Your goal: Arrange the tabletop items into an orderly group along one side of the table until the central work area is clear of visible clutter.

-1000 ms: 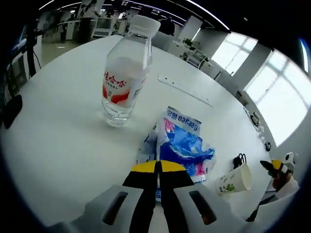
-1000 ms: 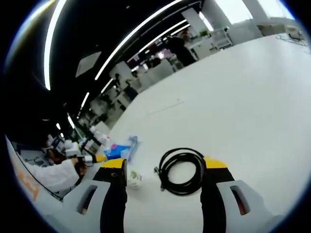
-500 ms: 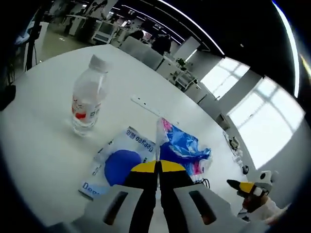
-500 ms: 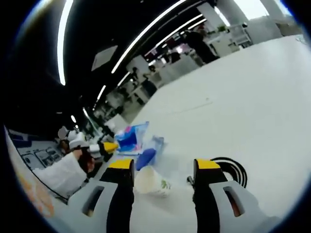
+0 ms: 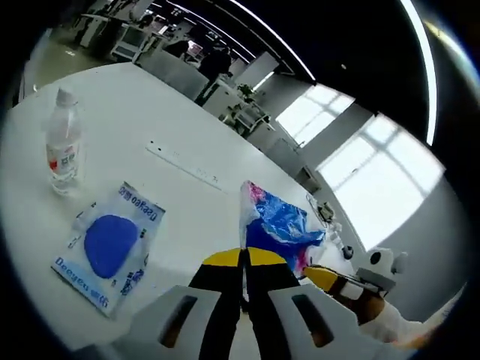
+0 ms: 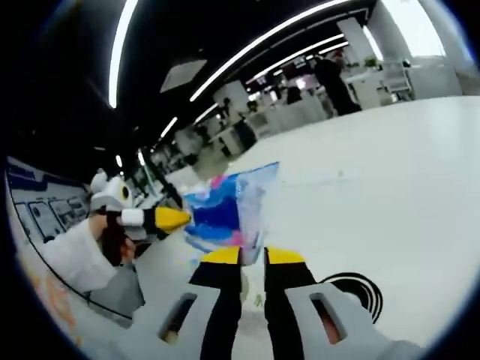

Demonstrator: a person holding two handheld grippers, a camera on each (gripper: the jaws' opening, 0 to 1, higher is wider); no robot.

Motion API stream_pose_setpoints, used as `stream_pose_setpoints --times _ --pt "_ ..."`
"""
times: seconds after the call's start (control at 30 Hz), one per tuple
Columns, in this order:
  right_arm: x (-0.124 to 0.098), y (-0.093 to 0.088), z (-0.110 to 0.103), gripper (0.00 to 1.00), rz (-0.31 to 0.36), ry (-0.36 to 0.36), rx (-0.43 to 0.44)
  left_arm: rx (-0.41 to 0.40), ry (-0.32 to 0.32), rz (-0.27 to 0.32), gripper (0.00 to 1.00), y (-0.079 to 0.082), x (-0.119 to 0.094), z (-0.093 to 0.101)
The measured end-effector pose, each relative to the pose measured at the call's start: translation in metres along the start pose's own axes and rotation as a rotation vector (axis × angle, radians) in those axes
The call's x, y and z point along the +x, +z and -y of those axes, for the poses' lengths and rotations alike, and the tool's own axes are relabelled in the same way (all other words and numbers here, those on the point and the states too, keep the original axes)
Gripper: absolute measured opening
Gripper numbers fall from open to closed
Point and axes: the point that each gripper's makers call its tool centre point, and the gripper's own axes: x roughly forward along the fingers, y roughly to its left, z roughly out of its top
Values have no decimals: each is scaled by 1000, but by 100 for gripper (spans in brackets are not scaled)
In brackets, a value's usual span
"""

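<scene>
left gripper (image 5: pixel 244 259): jaws pressed on blue-pink packet (image 5: pixel 279 225), lifted, frame centre
right gripper (image 6: pixel 251 256): nearly closed, grip unclear
bottle (image 5: pixel 63 142): upper left
blue pouch (image 5: pixel 111 244): flat, lower left
cable (image 6: pixel 358 291): lower right

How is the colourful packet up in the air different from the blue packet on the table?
The colourful packet is pinched upright in the left gripper, while the blue packet lies flat on the table. The colourful packet is crumpled pink and blue; the blue packet is smooth, with one big blue oval. Both are plastic with printed lettering.
</scene>
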Motion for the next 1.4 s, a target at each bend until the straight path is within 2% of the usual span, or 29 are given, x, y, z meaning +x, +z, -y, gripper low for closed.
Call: stream_pose_setpoints --times 0.03,0.1,0.17,0.2,0.37,0.43,0.5,0.57,0.63,0.67,0.73,0.83,1.03,1.1,1.17,1.27,1.3,1.37,1.4 --pt "-4 -1 6 0 1 -34 -6 53 32 -16 0 -7 2 -2" --pt "-10 -2 14 0 -11 -51 23 91 17 -40 0 -14 4 5" --pt "-15 -4 18 0 -18 -53 101 120 10 -30 0 -14 5 10" --pt "-17 -3 20 0 -16 -54 113 130 7 -34 0 -15 6 11" --pt "-21 6 25 0 -27 -65 117 196 19 -48 0 -12 15 20" --pt "-22 14 30 0 -28 -69 115 231 11 -51 0 -8 19 24" --pt "-24 27 34 0 1 -50 143 291 0 -41 0 -2 25 29" --pt "-25 37 37 0 22 -39 141 340 -27 -57 5 1 32 35" --pt "-27 47 42 0 39 -38 123 341 -53 -70 11 3 40 41" --pt "-28 51 43 0 43 -37 113 343 -68 -80 10 3 43 43" --pt "-28 56 47 0 46 -36 92 361 -90 -87 1 4 50 48" --pt "-26 57 57 0 25 -63 61 387 -78 -108 0 5 63 49" --pt "-19 47 87 0 -40 -120 43 472 -64 -206 0 -3 89 45" --pt "-15 40 99 0 -76 -141 15 546 -51 -249 0 -9 102 41" --pt "-11 34 109 0 -109 -160 2 583 -39 -290 0 -15 111 36" --pt "-2 22 129 0 -150 -193 -9 669 -33 -323 0 -25 130 27" --pt "0 17 135 0 -164 -205 -15 687 -49 -323 0 -28 136 25" --pt "6 0 150 0 -223 -232 -65 648 -45 -386 0 -43 144 17" --pt "8 -11 157 0 -272 -245 -89 639 -45 -391 1 -46 147 15"
